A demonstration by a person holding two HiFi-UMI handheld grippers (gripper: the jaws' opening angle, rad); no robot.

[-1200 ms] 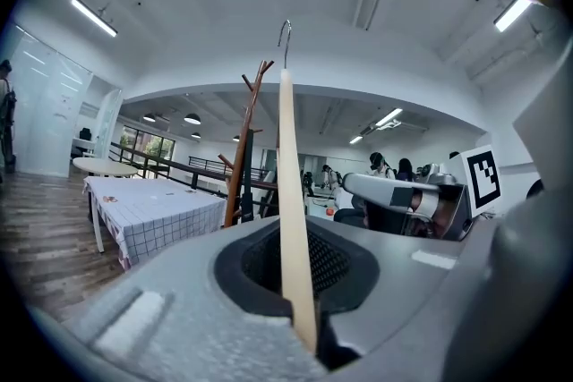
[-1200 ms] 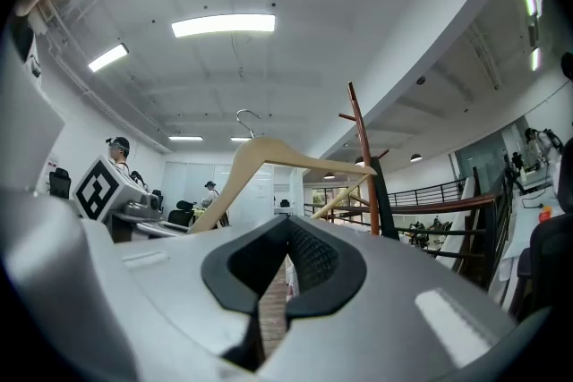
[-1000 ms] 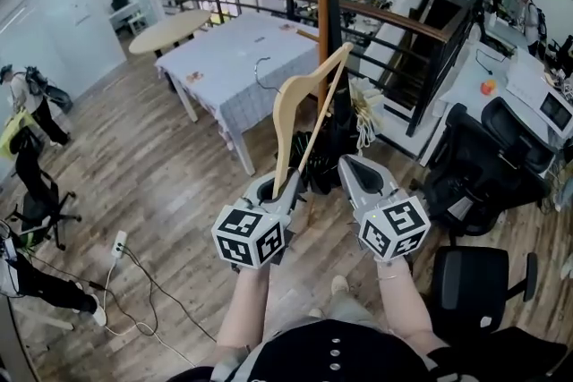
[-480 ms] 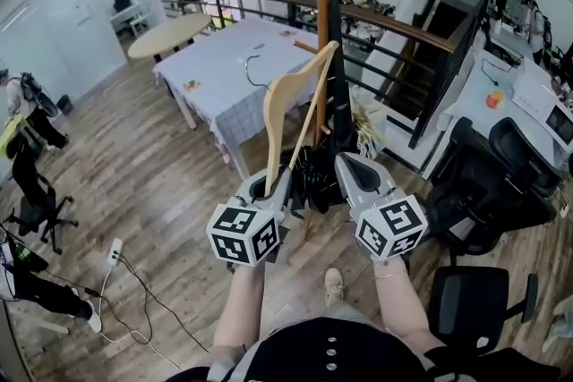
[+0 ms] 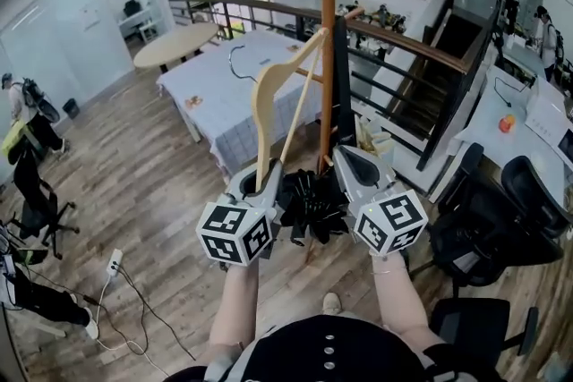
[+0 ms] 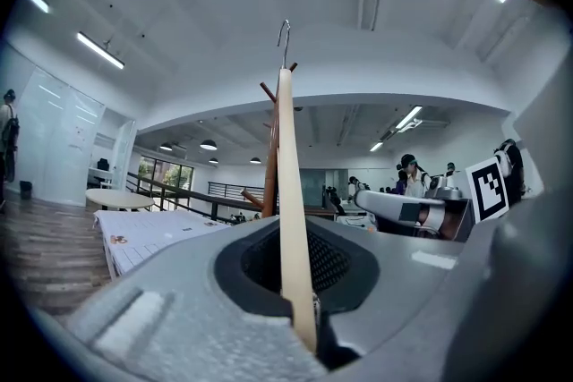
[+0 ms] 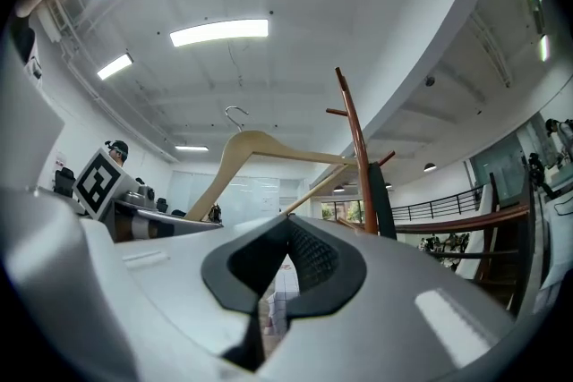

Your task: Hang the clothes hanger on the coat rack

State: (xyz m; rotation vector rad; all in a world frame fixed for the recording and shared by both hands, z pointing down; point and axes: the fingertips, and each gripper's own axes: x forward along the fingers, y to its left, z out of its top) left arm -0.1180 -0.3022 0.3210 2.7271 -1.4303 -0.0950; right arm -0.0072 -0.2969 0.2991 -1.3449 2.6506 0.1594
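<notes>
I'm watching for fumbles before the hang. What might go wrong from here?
The left tongs pinch the wooden hanger only at one arm's end, so it may pivot or slip. Its wire hook sits on the side away from the coat rack, so the hanger may knock the pole before catching a peg.

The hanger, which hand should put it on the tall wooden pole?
Left, most likely. The left gripper is shut on one end of the wooden hanger, its hook up near the coat rack. The right gripper is shut on nothing and would need to take the hanger first.
</notes>
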